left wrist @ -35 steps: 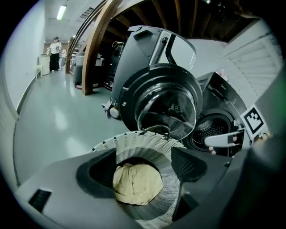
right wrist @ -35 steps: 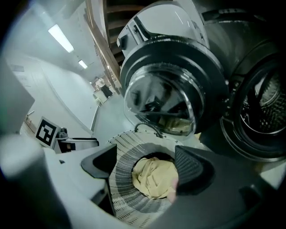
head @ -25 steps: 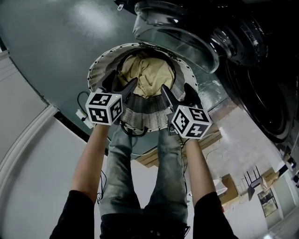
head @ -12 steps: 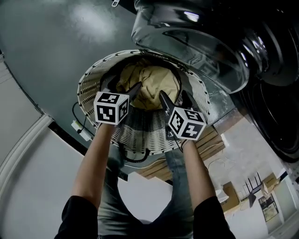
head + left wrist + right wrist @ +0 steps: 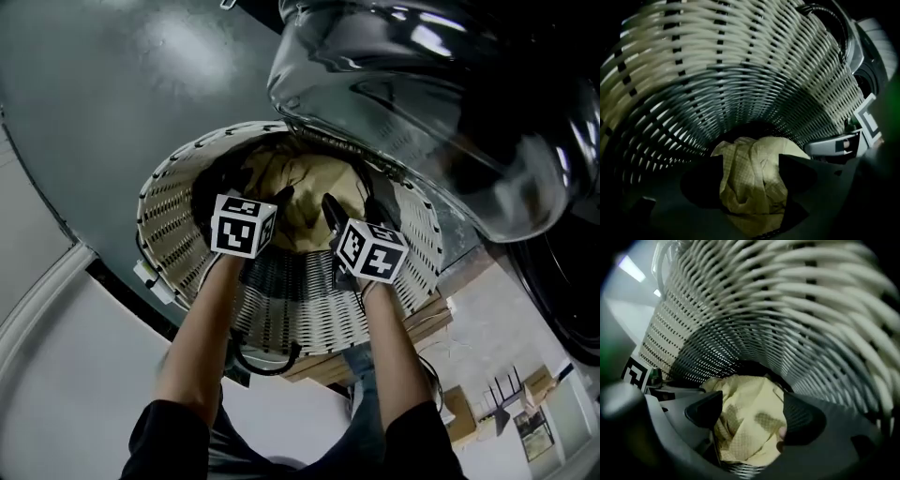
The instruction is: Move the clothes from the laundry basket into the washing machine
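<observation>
The left claw (image 5: 751, 173) and right claw (image 5: 752, 416) have sunk deeper into the laundry basket (image 5: 169, 216), both released and spread close to the yellow garment (image 5: 305, 187) bunched at its bottom, so the grab looks imminent

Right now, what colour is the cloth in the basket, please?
The cloth is pale yellow with a fine check; the right gripper view shows it best.

Cardboard boxes (image 5: 457, 424) stand on a pale floor (image 5: 487, 342) at right
</observation>
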